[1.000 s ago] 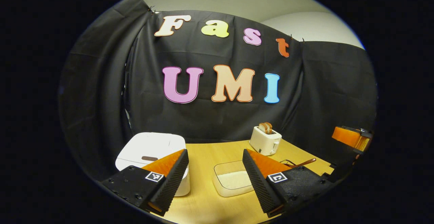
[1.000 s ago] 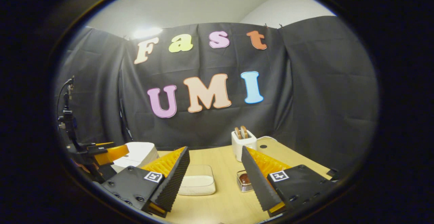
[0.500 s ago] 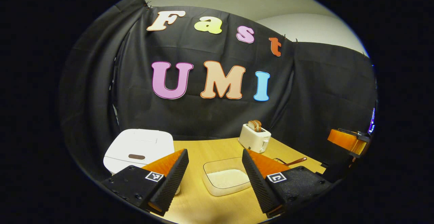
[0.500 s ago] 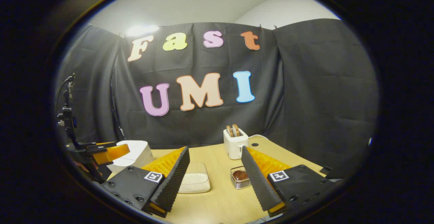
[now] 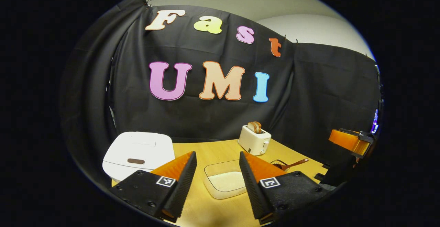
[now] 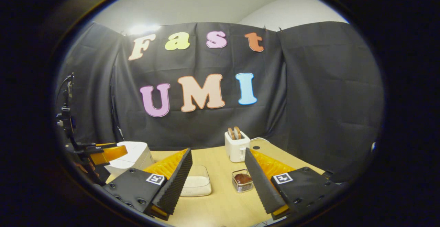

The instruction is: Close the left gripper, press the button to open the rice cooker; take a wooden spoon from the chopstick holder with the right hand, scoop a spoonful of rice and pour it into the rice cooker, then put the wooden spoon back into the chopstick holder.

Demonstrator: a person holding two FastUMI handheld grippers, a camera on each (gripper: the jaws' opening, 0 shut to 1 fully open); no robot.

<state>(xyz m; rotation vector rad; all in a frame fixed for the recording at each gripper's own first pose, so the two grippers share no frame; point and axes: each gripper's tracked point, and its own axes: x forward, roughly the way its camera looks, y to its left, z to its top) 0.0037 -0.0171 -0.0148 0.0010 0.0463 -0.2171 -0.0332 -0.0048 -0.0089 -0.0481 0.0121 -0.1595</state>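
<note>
The left gripper hung over the near edge of the wooden table, its ridged, wedge-shaped fingers spread part-way with nothing between them. The right gripper was likewise parted and empty, its gap the wider of the two.

Taking the rice cooker as the mark: it was a smooth white box with rounded corners, its lid down and a dark oblong button at the front edge. To its right, near the left gripper's fingers, lay a clear shallow rice tray with a bed of white grains. Farther right and back stood a white toaster with two brown slices in its slots. Farther right again, nearer the front, was the chopstick holder.

In the left gripper view the wooden spoon's slim handle slanted out to the right; the right gripper view instead looked down on the holder's ribbed clear walls and a brown rounded shape inside.
</note>
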